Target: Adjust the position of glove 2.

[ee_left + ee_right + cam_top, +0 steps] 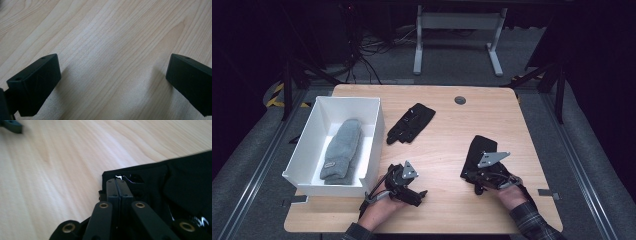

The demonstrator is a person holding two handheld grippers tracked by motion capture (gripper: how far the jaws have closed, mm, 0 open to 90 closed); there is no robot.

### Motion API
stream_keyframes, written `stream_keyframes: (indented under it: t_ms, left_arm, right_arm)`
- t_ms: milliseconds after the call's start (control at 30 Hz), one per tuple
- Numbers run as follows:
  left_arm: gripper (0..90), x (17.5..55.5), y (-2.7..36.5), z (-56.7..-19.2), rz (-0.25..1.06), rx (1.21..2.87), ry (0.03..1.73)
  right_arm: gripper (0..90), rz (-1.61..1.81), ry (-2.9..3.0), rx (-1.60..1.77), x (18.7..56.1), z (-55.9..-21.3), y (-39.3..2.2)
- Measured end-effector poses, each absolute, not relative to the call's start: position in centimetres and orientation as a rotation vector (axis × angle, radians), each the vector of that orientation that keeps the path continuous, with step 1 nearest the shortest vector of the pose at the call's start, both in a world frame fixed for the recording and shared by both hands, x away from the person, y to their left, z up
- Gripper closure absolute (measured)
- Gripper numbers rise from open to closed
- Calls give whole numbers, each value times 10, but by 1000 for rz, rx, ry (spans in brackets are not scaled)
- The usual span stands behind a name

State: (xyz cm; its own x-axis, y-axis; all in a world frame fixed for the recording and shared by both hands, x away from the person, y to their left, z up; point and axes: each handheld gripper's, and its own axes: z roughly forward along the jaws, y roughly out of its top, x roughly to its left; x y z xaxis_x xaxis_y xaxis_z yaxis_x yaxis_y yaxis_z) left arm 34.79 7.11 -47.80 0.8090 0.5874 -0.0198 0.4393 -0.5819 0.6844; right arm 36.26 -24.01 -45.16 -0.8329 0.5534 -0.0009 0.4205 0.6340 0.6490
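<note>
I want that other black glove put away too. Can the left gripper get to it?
Probably yes. The left gripper is open and holds nothing, and only bare table lies between it and the glove beside the box.

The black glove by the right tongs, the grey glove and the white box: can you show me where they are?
black glove (477,150), high view, on its upper cloth.
grey glove (343,147), high view, on its middle.
white box (326,189), high view, on its near wall.

Box (307,150): left part of table (447,205).
Knit gloves (343,150): in box.
Far glove (411,123): mid-table, right of box.
Near glove (479,150): right side, right gripper (472,180) on it.
</note>
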Motion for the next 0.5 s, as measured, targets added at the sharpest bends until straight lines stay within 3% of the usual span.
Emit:
stream_keyframes:
  t_ms: [367,500]
  left_arm:
    - [1,348,71,-478,271,2284,752]
    - [1,348,71,-478,271,2285,751]
  right_arm:
    - [900,1028,2723,678,355,-453,-202]
    - [900,1072,2674,684,360,-442,-209]
